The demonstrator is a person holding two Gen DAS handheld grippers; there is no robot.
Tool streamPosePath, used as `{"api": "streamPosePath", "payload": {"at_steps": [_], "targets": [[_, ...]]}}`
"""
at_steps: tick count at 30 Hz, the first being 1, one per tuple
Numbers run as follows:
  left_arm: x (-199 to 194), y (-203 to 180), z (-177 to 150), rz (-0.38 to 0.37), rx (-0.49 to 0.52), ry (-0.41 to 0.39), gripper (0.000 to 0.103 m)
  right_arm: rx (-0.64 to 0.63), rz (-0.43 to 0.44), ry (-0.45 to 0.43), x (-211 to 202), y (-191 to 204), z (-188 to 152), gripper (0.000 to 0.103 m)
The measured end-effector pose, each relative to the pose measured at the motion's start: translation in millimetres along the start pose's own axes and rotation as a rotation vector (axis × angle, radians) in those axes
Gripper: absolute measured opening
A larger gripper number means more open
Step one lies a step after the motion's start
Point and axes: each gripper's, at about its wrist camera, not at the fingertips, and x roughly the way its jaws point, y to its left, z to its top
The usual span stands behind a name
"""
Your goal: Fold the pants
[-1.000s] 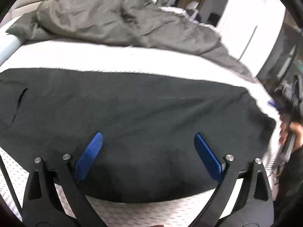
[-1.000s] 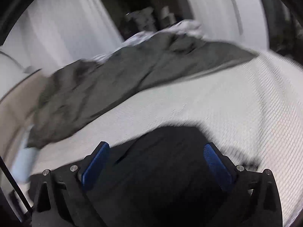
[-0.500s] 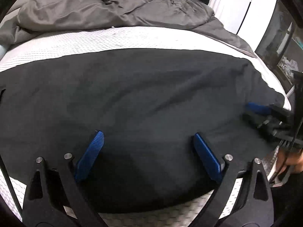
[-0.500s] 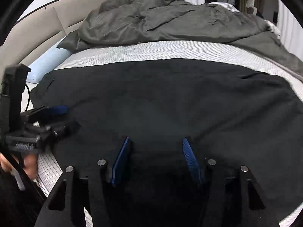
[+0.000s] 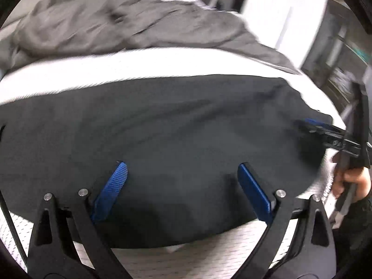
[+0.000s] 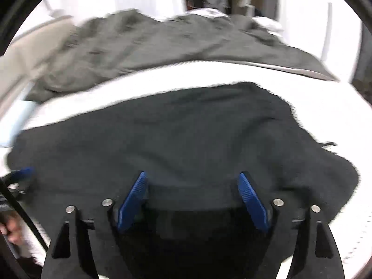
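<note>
Black pants [image 5: 162, 127] lie spread flat across the white bed, also in the right wrist view [image 6: 174, 139]. My left gripper [image 5: 182, 169] is open and empty, hovering just over the pants' near edge. My right gripper [image 6: 193, 179] is open and empty over the other end of the pants. The right gripper also shows at the right edge of the left wrist view [image 5: 313, 125], low over the fabric. The left gripper's blue tip shows at the left edge of the right wrist view [image 6: 23, 173]. Both views are motion-blurred.
A rumpled grey duvet [image 5: 116, 23] is piled along the far side of the bed [image 5: 139, 69]. A pale blue pillow [image 6: 21, 116] and beige headboard [image 6: 18, 53] are at the left. White wardrobe doors [image 5: 279, 11] and shelving stand beyond the bed.
Both grippers have pulled back and tilted up slightly. The right gripper's fingers have opened wider than half a second ago. The pants lie as before.
</note>
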Motion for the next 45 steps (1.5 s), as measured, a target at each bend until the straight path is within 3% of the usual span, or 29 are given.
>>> {"api": "streamPosePath", "payload": {"at_steps": [3,5,9,11,14,15,16,20,24,26,28,30,33,36,38,40,41,43,45], "targets": [[17,-34,1,0.013,0.11,0.031,0.095,-0.053,0.147,0.012,-1,37,-3,0.085],[33,-37,-1,0.027,0.108,0.082,0.095,-0.133,0.188,0.054,2,60,-12,0.085],[38,-25,-8,0.006,0.077,0.111,0.096,-0.296,0.054,0.143,19,55,-31,0.086],[35,-18,-11,0.02,0.084,0.106,0.096,-0.249,0.022,0.149,15,27,-30,0.086],[29,5,-16,0.061,0.074,0.101,0.096,-0.133,-0.156,0.125,9,-22,-24,0.086],[26,16,-16,0.073,0.058,0.1,0.096,-0.101,-0.165,0.12,8,-33,-23,0.085],[23,27,-17,0.085,0.036,0.1,0.096,-0.052,-0.118,0.123,6,-40,-22,0.085],[7,58,-11,0.122,-0.071,0.065,0.095,-0.087,-0.117,0.098,1,-20,-16,0.086],[8,60,14,0.114,-0.078,0.017,0.096,-0.137,0.004,0.04,-5,22,-6,0.086],[23,68,28,0.157,-0.104,0.038,0.096,-0.155,0.064,0.032,3,51,3,0.086],[51,78,31,0.154,-0.135,0.141,0.095,-0.174,0.127,0.05,17,75,14,0.086],[58,77,29,0.163,-0.121,0.148,0.096,-0.231,0.155,0.088,34,101,18,0.086],[58,75,30,0.164,-0.098,0.152,0.096,-0.388,0.066,0.156,67,125,24,0.077],[58,78,27,0.136,-0.113,0.142,0.096,-0.435,-0.036,0.161,71,105,25,0.078],[57,79,27,0.126,-0.105,0.14,0.096,-0.369,-0.139,0.149,67,65,28,0.086],[57,80,27,0.116,-0.102,0.141,0.096,-0.258,-0.222,0.141,65,21,30,0.085],[57,80,27,0.108,-0.104,0.14,0.096,-0.208,-0.234,0.129,62,2,30,0.081],[57,79,26,0.112,-0.1,0.143,0.096,-0.104,-0.154,0.11,56,-14,33,0.076],[55,78,27,0.118,-0.102,0.147,0.096,-0.119,-0.208,0.102,55,0,35,0.076]]}}
